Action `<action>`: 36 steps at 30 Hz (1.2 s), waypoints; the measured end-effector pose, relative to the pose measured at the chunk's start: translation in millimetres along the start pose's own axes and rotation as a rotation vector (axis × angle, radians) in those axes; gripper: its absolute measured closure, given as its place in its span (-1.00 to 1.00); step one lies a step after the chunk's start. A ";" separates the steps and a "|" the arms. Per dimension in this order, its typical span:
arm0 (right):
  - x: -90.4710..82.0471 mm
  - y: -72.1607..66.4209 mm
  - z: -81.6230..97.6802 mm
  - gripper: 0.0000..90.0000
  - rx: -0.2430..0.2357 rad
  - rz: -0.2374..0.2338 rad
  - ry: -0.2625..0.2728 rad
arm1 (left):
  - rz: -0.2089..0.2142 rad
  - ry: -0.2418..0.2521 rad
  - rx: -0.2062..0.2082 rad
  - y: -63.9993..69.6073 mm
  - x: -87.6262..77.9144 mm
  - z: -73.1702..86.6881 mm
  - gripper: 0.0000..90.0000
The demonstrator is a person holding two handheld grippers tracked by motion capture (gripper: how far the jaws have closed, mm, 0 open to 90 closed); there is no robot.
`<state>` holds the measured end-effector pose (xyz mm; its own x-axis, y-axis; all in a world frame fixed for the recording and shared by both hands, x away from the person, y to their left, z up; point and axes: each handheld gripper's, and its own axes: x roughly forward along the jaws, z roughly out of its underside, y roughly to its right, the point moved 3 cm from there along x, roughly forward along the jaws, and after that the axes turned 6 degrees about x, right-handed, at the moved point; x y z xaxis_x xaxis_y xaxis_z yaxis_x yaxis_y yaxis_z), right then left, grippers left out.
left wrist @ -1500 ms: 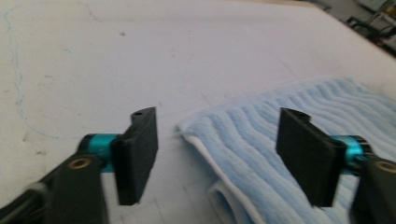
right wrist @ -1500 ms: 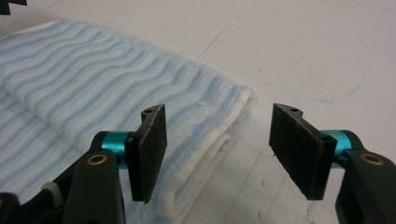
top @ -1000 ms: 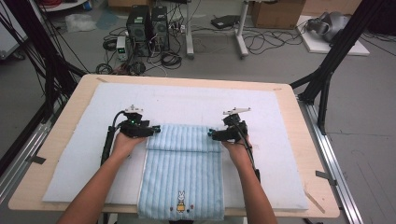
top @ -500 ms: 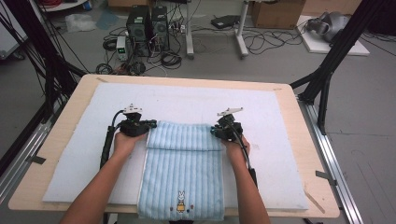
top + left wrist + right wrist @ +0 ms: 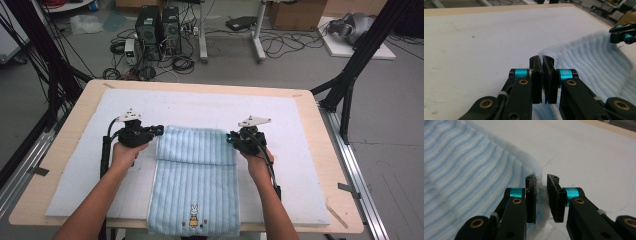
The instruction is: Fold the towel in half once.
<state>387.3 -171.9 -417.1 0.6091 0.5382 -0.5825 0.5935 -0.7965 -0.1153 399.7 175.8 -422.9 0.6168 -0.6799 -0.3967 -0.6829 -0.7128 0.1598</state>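
- Since a second ago the far edge of the blue striped towel (image 5: 195, 175) has come up off the white mat (image 5: 310, 165) and been drawn toward the person, so a folded band now lies across its far end; both hands have risen with it.
- The jaws of both grippers have just been closing, each with a far corner of the towel between them.
- From the high view, the left gripper (image 5: 158, 130) sits at the towel's far-left corner and the right gripper (image 5: 229, 137) at its far-right corner. The towel runs down the middle of the mat, its near end with a small rabbit figure (image 5: 193, 218) hanging at the near edge of the table (image 5: 70, 105).
- The left gripper view gives what the high view cannot: the pads (image 5: 537, 75) stand almost together, a thin piece of cloth running down between them, the towel bulging off to the right.
- The right gripper view shows fluffy cloth bunched between pads (image 5: 555, 195) with a slightly wider gap, clamped on the corner.
- The left gripper view also catches the other gripper's tip at the towel's opposite corner.
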 end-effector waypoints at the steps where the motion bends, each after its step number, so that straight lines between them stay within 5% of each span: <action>1: -4.6 -2.4 -0.8 0.73 -0.001 -0.010 0.007 | 0.005 0.015 0.001 2.2 -3.7 0.0 0.91; 10: -33.5 -22.2 9.4 0.73 -0.047 -0.081 0.053 | 0.056 0.029 0.005 18.0 -27.3 18.5 0.91; 19: -42.9 -27.8 39.3 0.73 -0.041 -0.113 0.020 | 0.121 0.007 0.004 38.3 -44.8 43.2 0.91; 27: -49.0 -37.0 58.8 0.73 -0.041 -0.149 -0.015 | 0.165 -0.072 0.074 56.4 -55.5 56.8 0.90; 36: -58.7 -41.7 75.6 0.74 -0.046 -0.154 -0.074 | 0.225 -0.155 0.070 66.8 -58.8 75.3 0.89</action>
<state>287.1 -191.0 -438.9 0.4697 0.6300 -0.6185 0.7017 -0.6915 -0.1716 288.3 181.2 -457.0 0.3831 -0.7815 -0.4924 -0.8248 -0.5294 0.1986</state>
